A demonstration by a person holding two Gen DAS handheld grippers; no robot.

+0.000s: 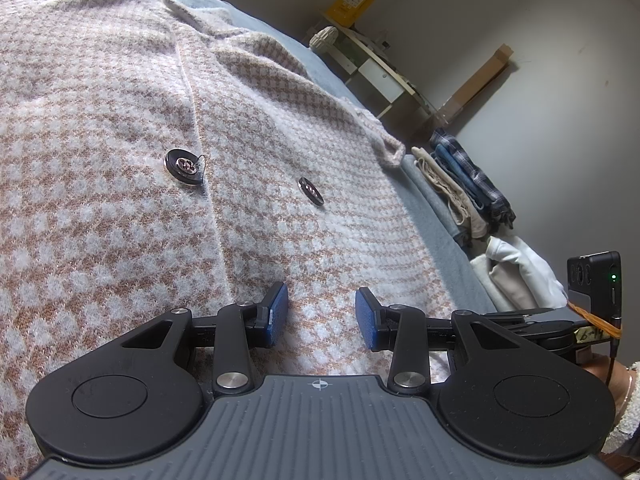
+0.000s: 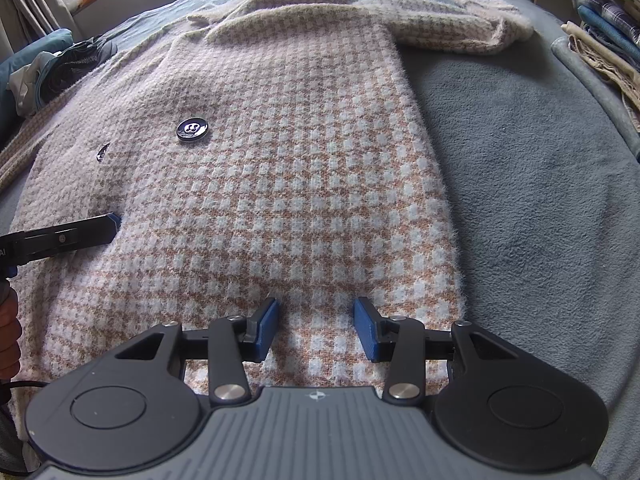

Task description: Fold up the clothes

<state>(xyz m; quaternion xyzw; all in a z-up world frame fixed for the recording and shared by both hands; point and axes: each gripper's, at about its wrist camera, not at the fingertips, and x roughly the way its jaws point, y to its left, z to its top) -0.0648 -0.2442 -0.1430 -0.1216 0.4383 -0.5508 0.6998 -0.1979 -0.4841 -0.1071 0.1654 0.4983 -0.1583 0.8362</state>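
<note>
A fuzzy pink-tan and white houndstooth coat (image 1: 120, 120) (image 2: 300, 160) lies spread flat, front up, on a grey-blue blanket (image 2: 520, 160). It has dark round buttons (image 1: 184, 168) (image 2: 193, 129), and one sleeve (image 2: 460, 28) is folded across near the collar. My left gripper (image 1: 322, 314) is low over the coat's lower part by the front opening, open, with flat fabric showing between its blue pads. One of its fingers (image 2: 108, 228) shows at the left of the right wrist view. My right gripper (image 2: 316, 328) is open over the hem near the coat's right edge, nothing pinched.
Folded clothes (image 1: 460, 184) (image 2: 600, 40) are stacked along the bed's right side, with white garments (image 1: 516, 272) nearer. A heap of dark clothing (image 2: 60, 68) lies at the left. A shelf unit (image 1: 372, 64) stands by the wall. A hand (image 2: 8, 340) is at the left edge.
</note>
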